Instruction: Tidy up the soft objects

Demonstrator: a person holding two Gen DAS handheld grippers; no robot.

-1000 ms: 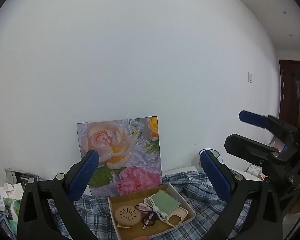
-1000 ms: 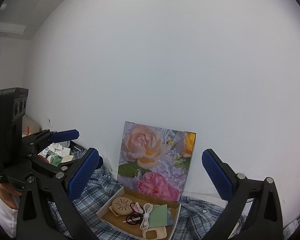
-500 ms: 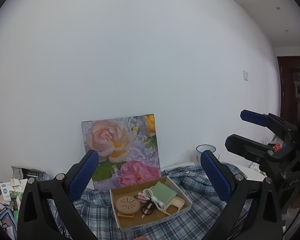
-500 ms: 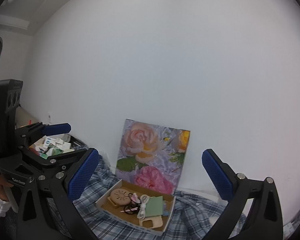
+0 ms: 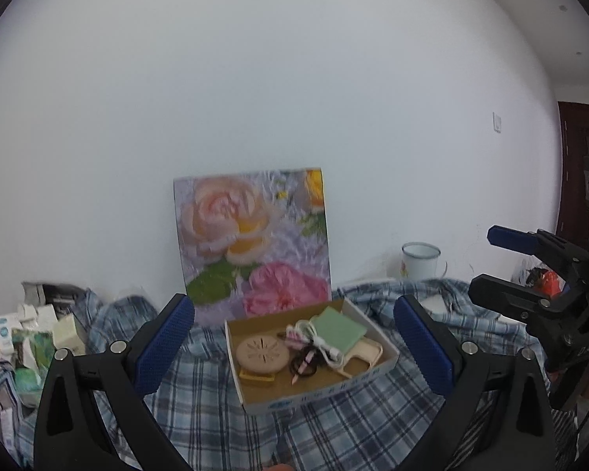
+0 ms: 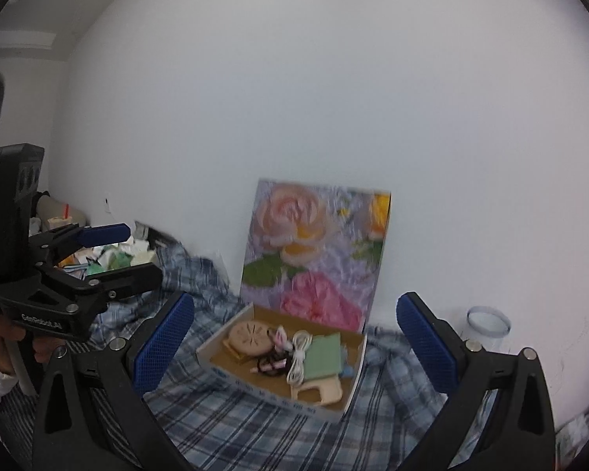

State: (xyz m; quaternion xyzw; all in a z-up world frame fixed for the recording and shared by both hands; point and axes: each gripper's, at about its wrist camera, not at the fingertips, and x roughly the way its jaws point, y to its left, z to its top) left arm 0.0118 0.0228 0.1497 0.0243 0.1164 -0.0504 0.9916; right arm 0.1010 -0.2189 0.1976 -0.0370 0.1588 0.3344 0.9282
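**Both grippers poised over the checked shirt and the box of oddments**

Nearest the left camera, the left gripper point(image 5: 294, 343) has its blue-padded jaws spread wide and holds nothing; the right gripper point(image 6: 294, 343) is the same, wide and empty. Between the pads lies the shallow cardboard box point(image 5: 388, 361), holding a round tan disc point(image 5: 262, 352), a coiled white cable point(image 5: 319, 339), a green fabric pad point(image 5: 338, 329) and dark hair ties point(image 5: 303, 361), all resting on the rumpled blue-and-white checked shirt point(image 5: 333, 428). Behind it a rose-printed board point(image 5: 251, 241) leans against the white wall, with a white enamel mug point(image 5: 420, 261) further right.

The step is probably an approach: come down steeply over one soft piece and close on a raised fold or edge, not the box wall. The right view is slightly blurred, so edges there are uncertain.

Compared with a second ago, both cameras have tilted down: the box sits higher in view and more shirt shows.
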